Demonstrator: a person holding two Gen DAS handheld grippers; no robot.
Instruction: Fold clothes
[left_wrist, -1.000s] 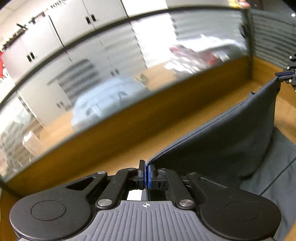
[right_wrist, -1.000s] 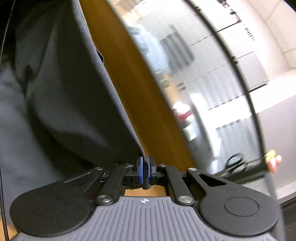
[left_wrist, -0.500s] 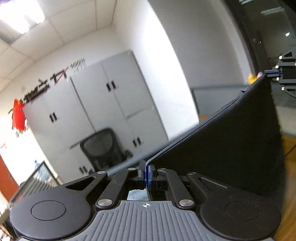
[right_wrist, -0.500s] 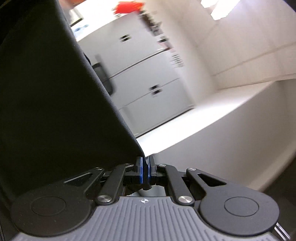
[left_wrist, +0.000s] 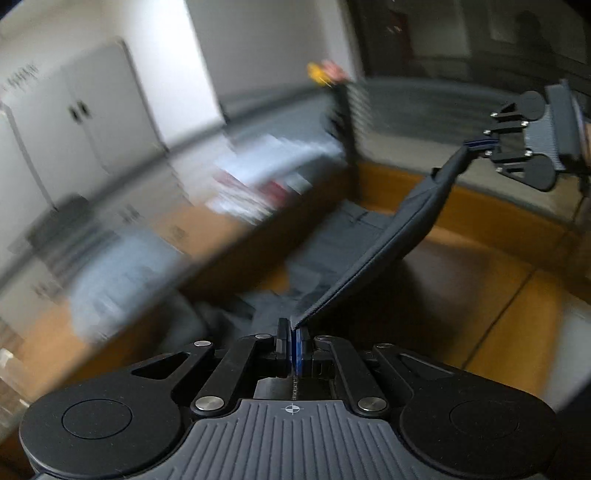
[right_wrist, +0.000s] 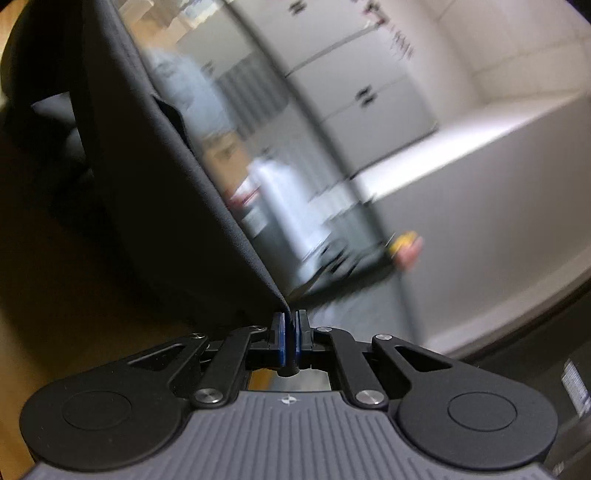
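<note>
Dark garment (left_wrist: 388, 254), lifted and stretched by one edge between the two grippers, its lower part trailing on the wooden table (left_wrist: 491, 280). Pale cabinets (left_wrist: 74, 118) and white walls lie blurred behind. Left gripper (left_wrist: 294, 338) and right gripper (right_wrist: 290, 325): jaws clenched, each pinching a corner of the garment.

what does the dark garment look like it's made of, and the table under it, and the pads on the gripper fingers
Dark garment: a matte, dark navy or charcoal woven fabric, probably cotton-like; it drapes softly between the grippers and shows a stitched hem.
Table: orange-brown wood or wood-look laminate, smooth with a slight sheen; a thin seam line crosses it.
Finger pads: blue, likely rubber or soft plastic, set on black fingers; blur leaves this uncertain.
</note>
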